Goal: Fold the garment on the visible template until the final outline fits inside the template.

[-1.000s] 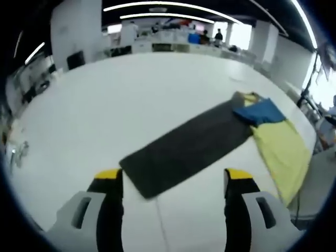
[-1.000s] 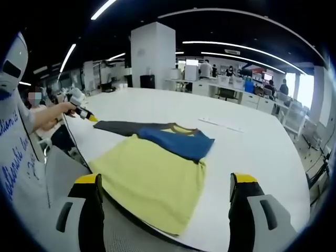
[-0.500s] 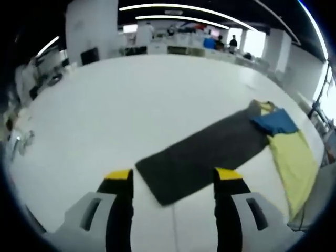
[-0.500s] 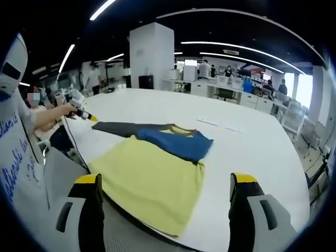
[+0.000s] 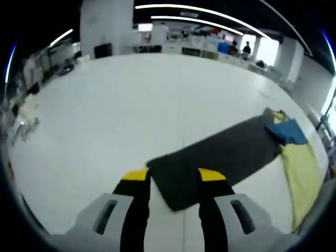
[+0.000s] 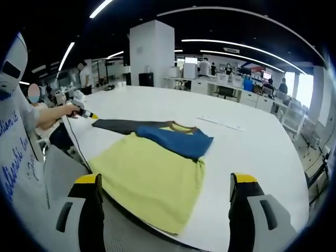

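Left tongs (image 5: 174, 177) narrowed, now over template (image 5: 210, 160) end — garment (image 6: 152, 170) unmoved.

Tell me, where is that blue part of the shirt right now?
In the right gripper view the blue part lies on the white table, at the yellow garment's far end, beside the dark grey template.

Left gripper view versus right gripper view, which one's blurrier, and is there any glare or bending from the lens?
Left gripper view: soft throughout, the dark template and garment smeared, the white table washed out. Right gripper view: sharper, garment edges crisp; ceiling light strips curve with the fisheye, and the windows at right blow out.
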The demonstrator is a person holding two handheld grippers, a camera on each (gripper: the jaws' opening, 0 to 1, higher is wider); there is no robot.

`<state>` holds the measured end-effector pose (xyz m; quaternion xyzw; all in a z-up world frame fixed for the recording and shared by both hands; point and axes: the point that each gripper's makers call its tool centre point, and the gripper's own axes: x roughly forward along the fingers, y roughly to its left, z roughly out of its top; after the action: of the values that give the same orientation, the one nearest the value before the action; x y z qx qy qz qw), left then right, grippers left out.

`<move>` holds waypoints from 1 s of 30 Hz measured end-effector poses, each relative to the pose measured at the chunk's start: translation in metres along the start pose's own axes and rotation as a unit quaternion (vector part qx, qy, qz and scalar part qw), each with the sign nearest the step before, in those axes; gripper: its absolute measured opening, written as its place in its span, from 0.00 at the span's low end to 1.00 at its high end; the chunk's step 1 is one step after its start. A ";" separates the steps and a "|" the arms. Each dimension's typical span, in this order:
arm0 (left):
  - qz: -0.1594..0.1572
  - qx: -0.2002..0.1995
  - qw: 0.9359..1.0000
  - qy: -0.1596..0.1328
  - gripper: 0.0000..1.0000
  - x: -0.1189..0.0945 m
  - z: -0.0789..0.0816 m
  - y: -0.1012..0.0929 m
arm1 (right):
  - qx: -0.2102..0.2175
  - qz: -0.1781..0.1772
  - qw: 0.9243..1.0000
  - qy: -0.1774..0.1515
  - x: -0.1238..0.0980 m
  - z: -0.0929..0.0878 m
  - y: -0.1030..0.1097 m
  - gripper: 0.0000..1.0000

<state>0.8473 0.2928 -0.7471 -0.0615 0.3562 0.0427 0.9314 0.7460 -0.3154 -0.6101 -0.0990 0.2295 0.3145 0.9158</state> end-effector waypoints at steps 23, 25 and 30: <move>0.027 -0.027 0.999 0.017 0.24 0.015 -0.020 0.016 | -0.001 0.002 1.000 0.005 0.004 -0.001 0.000 1.00; 0.030 -0.028 0.999 0.016 0.24 0.016 -0.020 0.017 | -0.002 0.002 1.000 0.006 0.004 -0.001 0.001 1.00; 0.034 -0.023 0.999 0.022 0.23 0.020 -0.022 0.019 | -0.001 0.001 1.000 0.006 0.003 0.000 0.000 1.00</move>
<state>0.8456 0.3091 -0.7779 -0.0719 0.3772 0.0808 0.9198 0.7480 -0.3135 -0.6117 -0.1018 0.2343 0.3152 0.9140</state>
